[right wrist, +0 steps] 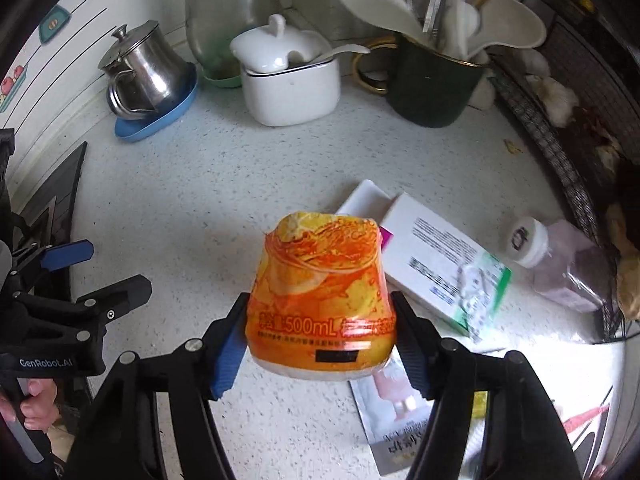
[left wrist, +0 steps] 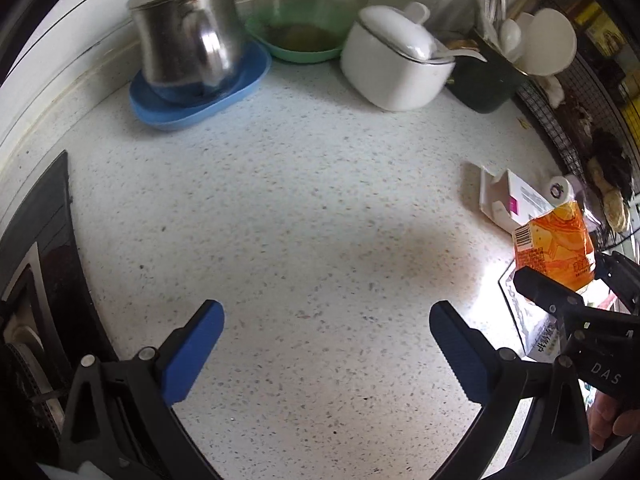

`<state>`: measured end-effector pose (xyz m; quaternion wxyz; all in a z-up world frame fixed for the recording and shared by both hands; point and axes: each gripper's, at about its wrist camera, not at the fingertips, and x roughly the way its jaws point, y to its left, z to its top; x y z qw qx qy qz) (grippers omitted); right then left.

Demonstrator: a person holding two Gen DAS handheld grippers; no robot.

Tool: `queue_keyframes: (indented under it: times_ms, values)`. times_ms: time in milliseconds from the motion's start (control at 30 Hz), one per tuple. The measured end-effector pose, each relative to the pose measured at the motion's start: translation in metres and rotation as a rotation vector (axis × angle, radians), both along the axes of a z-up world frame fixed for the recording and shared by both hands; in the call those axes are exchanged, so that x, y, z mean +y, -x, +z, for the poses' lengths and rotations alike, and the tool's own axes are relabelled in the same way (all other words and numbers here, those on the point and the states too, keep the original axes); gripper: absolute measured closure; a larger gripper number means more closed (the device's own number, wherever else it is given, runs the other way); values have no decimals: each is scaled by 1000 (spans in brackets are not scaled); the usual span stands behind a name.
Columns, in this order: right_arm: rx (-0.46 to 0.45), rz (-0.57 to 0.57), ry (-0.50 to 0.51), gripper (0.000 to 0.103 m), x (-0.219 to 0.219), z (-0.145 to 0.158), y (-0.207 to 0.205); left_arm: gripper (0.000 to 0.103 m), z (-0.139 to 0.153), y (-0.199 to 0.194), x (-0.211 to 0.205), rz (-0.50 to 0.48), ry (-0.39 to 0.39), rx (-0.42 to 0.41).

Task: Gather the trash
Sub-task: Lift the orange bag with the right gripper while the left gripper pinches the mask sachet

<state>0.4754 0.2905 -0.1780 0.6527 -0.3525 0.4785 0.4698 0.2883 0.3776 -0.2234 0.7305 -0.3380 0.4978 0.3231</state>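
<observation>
The right claw (right wrist: pixel 320 344) is clamped on a crushed orange bottle (right wrist: pixel 322 292), its pads pressing the label from both sides near the wider end. The bottle's long axis runs forward along the fingers, away from the wrist, and it seems lifted clear of the speckled desk (right wrist: pixel 224 184) rather than resting on it. Just beyond and to the right of it lie more scraps: a white carton (right wrist: pixel 440 256), a small clear bottle with a white cap (right wrist: pixel 560 264), and a flat printed sachet (right wrist: pixel 396 428) under the right finger. These all sit on the right claw's side.

The left claw (left wrist: pixel 326 328) hovers over a bare stretch of the desk with its blue pads spread wide, holding nothing. It is well apart from the scraps, so the right hand is the nearer one for the remaining pieces, once the bottle is dropped off. No bin shows in either view.
</observation>
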Motion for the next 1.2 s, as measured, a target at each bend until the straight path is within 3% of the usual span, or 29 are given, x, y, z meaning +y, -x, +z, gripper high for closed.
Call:
queue_keyframes:
  times_ms: [367,467,567,700,933,1000,1067,1200]
  values:
    - [-77,-350,-22,39,-102,29,-61,0,27,-92,-72,-343,11,-88]
    - [-99,-432,-30,39,-123,37,-56,0,31,-111,-92,-448,32,-111]
    - [-126,-519,-25,38,-147,31,-43,0,35,-124,-114,-558,5,-110]
    - [-145,-616,-2,38,-188,33,-38,0,21,-139,-135,-669,-4,-68]
    - [-118,-689,33,38,-220,15,-37,0,-11,-163,-157,-745,30,-8]
    - [-117,-701,33,38,-223,13,-38,3,-17,-168,-162,-758,28,13]
    - [-115,-707,32,38,-226,13,-37,19,-22,-170,-164,-759,37,20]
    - [-107,-712,21,38,-229,13,-35,35,-24,-177,-168,-771,34,18]
